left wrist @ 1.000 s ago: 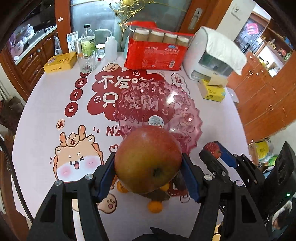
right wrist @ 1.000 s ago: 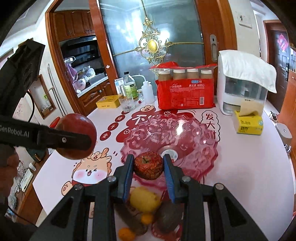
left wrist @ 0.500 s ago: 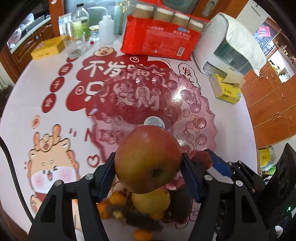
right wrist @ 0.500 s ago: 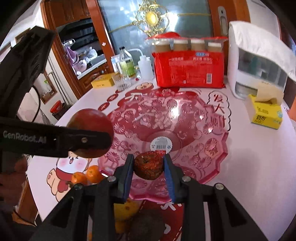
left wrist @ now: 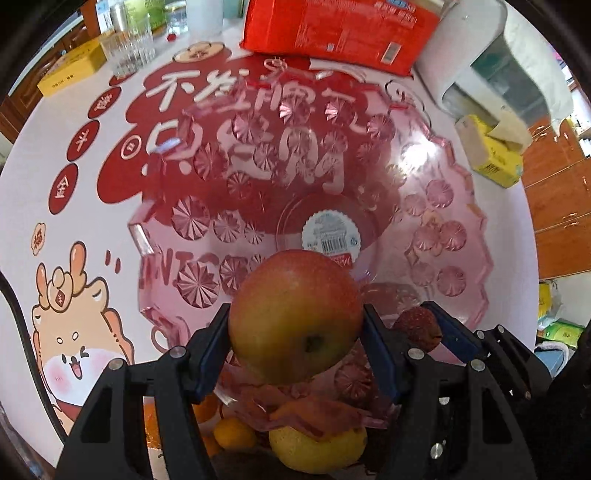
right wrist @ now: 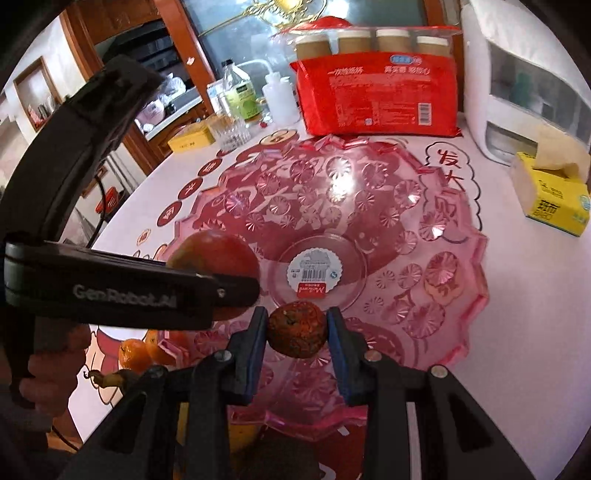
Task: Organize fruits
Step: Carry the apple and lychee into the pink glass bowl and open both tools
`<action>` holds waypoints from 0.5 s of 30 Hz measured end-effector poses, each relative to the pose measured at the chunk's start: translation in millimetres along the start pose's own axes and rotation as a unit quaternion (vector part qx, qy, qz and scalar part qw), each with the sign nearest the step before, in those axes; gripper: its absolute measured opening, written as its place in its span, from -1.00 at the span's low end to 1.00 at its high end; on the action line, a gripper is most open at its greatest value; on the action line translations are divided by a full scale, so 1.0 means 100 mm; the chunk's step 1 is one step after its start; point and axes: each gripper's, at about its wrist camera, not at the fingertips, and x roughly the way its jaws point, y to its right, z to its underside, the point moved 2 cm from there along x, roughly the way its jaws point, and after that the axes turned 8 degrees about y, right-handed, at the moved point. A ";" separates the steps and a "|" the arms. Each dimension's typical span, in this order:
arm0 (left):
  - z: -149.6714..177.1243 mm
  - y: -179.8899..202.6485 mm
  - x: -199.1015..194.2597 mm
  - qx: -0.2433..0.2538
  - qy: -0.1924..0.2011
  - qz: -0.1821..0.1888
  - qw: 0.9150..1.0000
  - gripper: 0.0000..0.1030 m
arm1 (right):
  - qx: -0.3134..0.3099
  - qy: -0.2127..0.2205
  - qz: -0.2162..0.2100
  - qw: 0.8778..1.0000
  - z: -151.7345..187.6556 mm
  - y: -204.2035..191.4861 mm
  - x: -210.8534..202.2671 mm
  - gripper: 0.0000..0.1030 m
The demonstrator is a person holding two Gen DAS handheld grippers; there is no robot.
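Clamping a smooth apple (left wrist: 295, 314) and a bumpy lychee (right wrist: 297, 328), both grippers' fingers (left wrist: 212, 347) overhang the faceted pink bowl (right wrist: 461, 295)

We are looking at a round table (right wrist: 524, 295) under a white cloth (left wrist: 33, 192) printed with red characters and a cartoon animal (left wrist: 74, 332). At its far side a red pack of paper cups (right wrist: 376, 96) is standing beside a white appliance (right wrist: 517, 85) with a cloth draped over it, and a yellow tissue box (right wrist: 554, 199) is sitting in front of that. To the left a bottle (right wrist: 240, 92), a squeeze bottle (right wrist: 280, 96), a glass (right wrist: 227, 131) and a flat yellow box (right wrist: 190, 138) are clustering. Behind them a frosted glass door (right wrist: 236, 33) with gilt ornament is glowing with daylight, and wooden cabinets (left wrist: 557, 206) are lining the right
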 end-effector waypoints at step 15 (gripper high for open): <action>0.03 0.00 -0.52 -0.015 0.084 0.006 0.996 0.69 | 0.019 0.025 0.003 0.999 -0.02 -0.01 -0.26 0.35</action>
